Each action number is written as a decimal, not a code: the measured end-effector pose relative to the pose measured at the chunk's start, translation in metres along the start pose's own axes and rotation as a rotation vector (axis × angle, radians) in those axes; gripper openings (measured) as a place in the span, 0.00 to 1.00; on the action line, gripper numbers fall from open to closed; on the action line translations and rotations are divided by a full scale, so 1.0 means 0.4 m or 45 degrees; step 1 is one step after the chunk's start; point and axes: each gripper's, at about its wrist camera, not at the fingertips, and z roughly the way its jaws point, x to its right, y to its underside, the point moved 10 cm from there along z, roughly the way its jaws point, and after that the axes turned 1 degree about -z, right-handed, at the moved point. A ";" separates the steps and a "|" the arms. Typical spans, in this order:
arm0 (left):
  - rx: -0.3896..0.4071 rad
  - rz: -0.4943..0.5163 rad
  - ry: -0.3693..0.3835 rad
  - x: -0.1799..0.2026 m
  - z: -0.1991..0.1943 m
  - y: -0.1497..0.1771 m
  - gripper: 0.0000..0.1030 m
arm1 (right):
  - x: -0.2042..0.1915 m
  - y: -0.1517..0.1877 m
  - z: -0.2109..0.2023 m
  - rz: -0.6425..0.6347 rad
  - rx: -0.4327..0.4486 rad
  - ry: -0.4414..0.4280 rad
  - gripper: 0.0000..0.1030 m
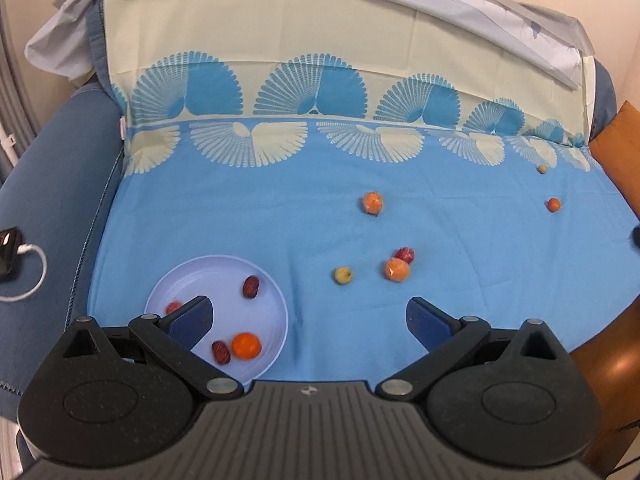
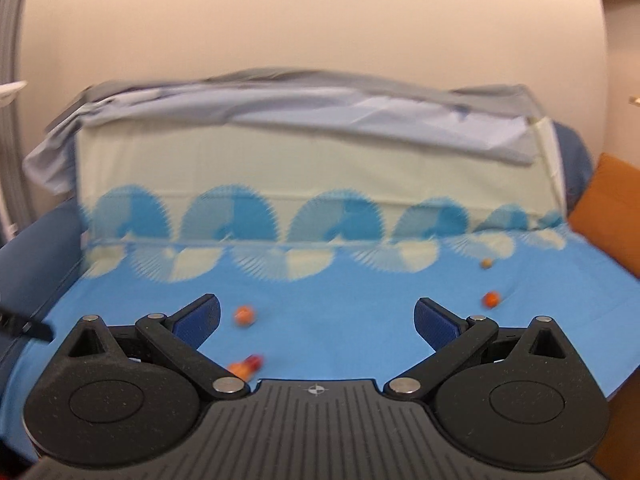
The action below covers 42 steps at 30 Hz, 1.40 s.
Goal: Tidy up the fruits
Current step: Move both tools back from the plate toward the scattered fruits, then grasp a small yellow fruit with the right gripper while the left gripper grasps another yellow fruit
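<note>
While the left gripper [image 1: 310,316] hangs with its jaws spread wide and nothing between them, its camera looks down on a blue sheet [image 1: 280,220] spread over a sofa. At near left on the sheet sits a pale plate [image 1: 192,276]. On it lie a dark red date [image 1: 251,287] toward the far side, another date [image 1: 221,352] touching an orange [image 1: 246,345] at the near rim, and a reddish fruit [image 1: 174,307] half hidden behind the left finger. Right of the plate, loose on the sheet, lie a small yellow fruit [image 1: 343,275], then a wrapped orange [image 1: 397,270] touching a red fruit [image 1: 405,255] just behind it. Farther back sits another wrapped orange [image 1: 373,202]. At far right are a small orange fruit [image 1: 553,204] and a tiny yellowish one [image 1: 542,169], well apart from the rest.

From the right wrist the picture is blurred. The right gripper [image 2: 317,322] also stands released, holding nothing, above the same sheet [image 2: 340,312]. An orange fruit [image 2: 244,315] shows beside its left finger, an orange and red pair [image 2: 246,365] lies nearer, and two small fruits [image 2: 491,299] sit at far right.
</note>
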 end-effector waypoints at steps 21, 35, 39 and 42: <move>-0.154 0.143 -0.059 0.127 0.381 -0.187 1.00 | 0.554 -0.217 0.516 0.237 0.069 0.448 0.99; -0.427 0.345 -0.040 0.150 0.676 -0.052 1.00 | 0.845 -0.017 1.117 0.378 -0.162 0.643 0.99; -0.462 0.426 -0.041 0.155 0.727 -0.017 1.00 | 0.917 0.071 1.232 0.445 -0.197 0.683 0.99; -0.503 0.450 -0.035 0.159 0.763 0.008 1.00 | 0.972 0.123 1.297 0.539 -0.222 0.715 0.99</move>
